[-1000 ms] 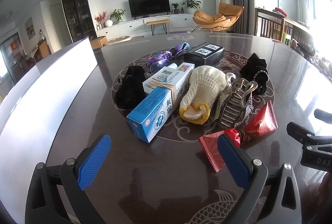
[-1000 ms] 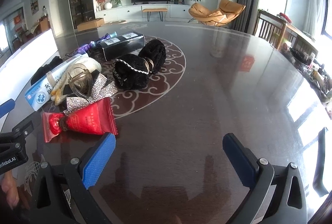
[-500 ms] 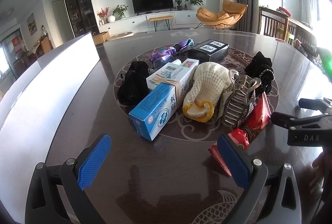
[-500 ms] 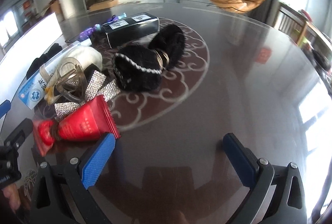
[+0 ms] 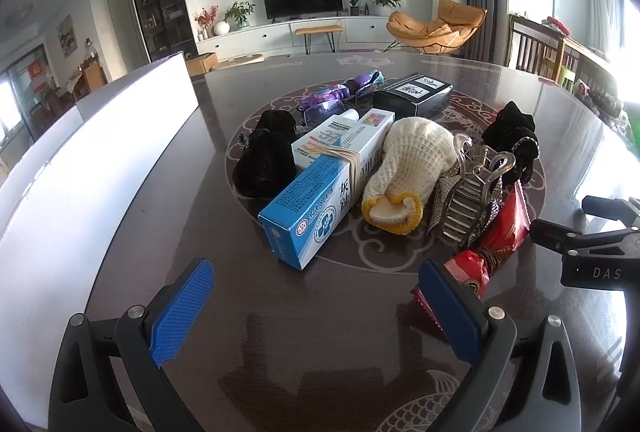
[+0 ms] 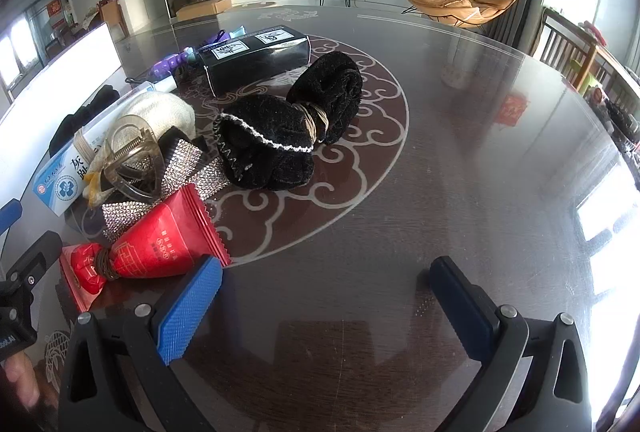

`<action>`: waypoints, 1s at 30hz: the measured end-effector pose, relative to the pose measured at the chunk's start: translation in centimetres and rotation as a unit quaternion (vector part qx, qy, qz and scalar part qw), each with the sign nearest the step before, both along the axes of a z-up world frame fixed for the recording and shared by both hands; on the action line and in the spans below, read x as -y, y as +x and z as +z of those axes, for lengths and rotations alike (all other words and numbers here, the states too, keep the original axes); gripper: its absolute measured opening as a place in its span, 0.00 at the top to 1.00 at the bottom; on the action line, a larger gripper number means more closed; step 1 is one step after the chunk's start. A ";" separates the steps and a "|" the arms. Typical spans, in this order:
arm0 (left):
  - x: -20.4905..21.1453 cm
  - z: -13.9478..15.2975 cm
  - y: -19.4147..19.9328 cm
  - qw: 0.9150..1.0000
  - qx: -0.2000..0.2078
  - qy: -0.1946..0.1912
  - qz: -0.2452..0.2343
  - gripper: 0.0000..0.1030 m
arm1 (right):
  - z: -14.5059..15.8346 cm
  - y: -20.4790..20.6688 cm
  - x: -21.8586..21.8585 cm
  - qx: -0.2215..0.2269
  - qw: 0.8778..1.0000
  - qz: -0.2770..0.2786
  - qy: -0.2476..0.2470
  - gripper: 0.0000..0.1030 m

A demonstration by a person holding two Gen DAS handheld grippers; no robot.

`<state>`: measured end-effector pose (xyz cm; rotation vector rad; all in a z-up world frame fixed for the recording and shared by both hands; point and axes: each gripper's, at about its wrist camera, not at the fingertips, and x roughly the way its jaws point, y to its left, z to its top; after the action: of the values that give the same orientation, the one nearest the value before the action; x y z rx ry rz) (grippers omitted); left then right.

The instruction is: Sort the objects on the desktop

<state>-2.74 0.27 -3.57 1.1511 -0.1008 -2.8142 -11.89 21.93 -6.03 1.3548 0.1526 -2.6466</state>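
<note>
Both grippers hover low over the dark glossy table (image 5: 320,352), nothing held. Left gripper (image 5: 316,306): blue pads spread wide, empty gap over bare tabletop, bottom centre of its view. Right gripper (image 6: 326,302): also spread wide, nothing between the pads; its left pad (image 6: 188,312) sits just beside the red snack packet (image 6: 160,248), can't tell if touching. Objects are clustered on the round scroll inlay mid-frame in the left view: blue-and-white medicine box (image 5: 320,199) bundled with a rubber band, lying diagonally with its near end toward the left gripper; cream knit glove with yellow cuff (image 5: 404,167) just right of it, touching; clear claw hair clip (image 5: 476,187) resting on a rhinestone bow (image 6: 180,179) right of the glove; red packet (image 5: 492,244) in front of the clip, its tied end near the left gripper's right pad. Black velvet pouch (image 5: 264,159) left of the box. Black fuzzy bundle tied with a band (image 6: 288,127) centre of the right view, at right edge of the cluster. Behind: black carton with white labels (image 5: 412,93), purple item (image 5: 340,93) to its left, type unclear. White panel (image 5: 80,159) runs along the table's left edge. Part of the right gripper's body shows at the right edge of the left view.
</note>
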 end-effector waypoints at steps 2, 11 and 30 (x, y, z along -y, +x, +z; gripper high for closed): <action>0.0 0.0 0.1 1.000 -0.002 -0.003 0.004 0.00 | 0.0 0.0 0.0 0.000 1.000 0.000 0.000 0.00; 0.4 0.0 0.2 1.000 -0.001 0.000 0.004 0.00 | 0.0 0.0 0.0 0.000 1.000 0.000 0.000 0.00; 0.1 -0.1 0.3 1.000 0.001 -0.005 0.005 0.00 | 0.0 0.0 0.0 0.000 1.000 0.000 0.000 0.00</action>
<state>-2.47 0.14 -3.64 1.1501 -0.1092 -2.8012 -11.86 21.97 -6.06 1.3550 0.1527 -2.6465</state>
